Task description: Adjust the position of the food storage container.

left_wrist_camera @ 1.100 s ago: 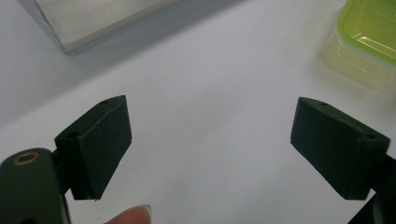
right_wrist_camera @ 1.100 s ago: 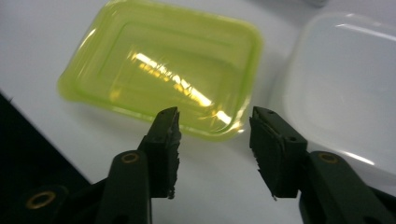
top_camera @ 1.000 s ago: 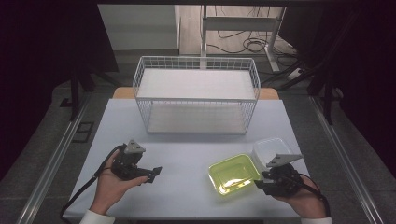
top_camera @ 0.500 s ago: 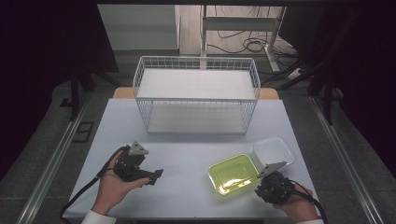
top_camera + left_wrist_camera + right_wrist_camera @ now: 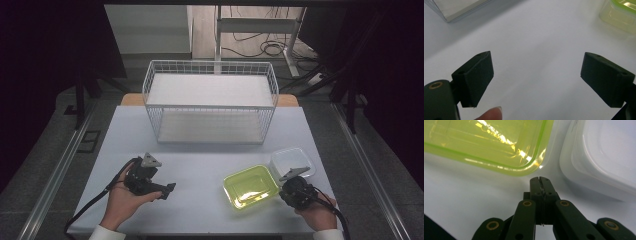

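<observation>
Since a second earlier the right claw (image 5: pixel 289 190) had sunk toward the tabletop (image 5: pixel 200 150) and had just been closing; its jaws now met with nothing between them, tips just short of the near right corner of the yellow-green container (image 5: pixel 250 186). That container and the clear one (image 5: pixel 294 161) touching its far right side looked empty, as did the wire basket (image 5: pixel 210 107) at the far edge. The left claw (image 5: pixel 167 189) rested at the near left, jaws apart and empty.

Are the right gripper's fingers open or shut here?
Shut. In the right gripper view the right gripper has its fingers pressed flat together with nothing between, tips just short of the yellow-green container.
</observation>
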The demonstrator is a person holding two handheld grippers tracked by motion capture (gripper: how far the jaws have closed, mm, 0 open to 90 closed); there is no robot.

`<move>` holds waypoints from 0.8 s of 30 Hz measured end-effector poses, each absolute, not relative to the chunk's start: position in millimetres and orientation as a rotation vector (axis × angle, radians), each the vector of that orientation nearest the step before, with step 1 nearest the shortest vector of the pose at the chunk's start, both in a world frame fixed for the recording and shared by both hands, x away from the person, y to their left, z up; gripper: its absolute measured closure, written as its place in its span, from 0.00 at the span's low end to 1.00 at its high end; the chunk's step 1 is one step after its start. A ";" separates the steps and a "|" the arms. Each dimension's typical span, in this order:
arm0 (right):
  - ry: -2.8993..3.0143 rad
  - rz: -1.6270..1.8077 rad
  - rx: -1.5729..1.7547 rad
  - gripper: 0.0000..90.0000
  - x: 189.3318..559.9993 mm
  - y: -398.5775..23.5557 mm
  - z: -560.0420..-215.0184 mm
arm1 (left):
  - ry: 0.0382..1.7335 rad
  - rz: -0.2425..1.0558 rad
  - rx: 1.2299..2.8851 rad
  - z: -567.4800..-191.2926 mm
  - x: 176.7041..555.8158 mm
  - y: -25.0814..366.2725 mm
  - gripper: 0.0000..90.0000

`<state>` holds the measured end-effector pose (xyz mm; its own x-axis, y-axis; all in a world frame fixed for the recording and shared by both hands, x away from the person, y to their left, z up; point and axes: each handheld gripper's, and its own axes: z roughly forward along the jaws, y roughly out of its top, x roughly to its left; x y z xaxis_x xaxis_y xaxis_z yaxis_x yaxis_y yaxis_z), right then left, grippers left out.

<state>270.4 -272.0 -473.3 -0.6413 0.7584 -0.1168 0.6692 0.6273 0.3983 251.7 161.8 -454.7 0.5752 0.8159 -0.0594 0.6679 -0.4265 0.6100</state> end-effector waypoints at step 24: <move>2.610 0.479 0.995 0.99 278.0 -230.5 -478.9 | 1.178 0.317 2.256 -461.0 253.7 159.9 0.11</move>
<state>278.0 -230.5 -478.9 -0.7123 0.6827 -0.1628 0.5803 0.7034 0.4105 253.7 159.9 -461.0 0.5841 0.8101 -0.0507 0.6755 -0.4505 0.5837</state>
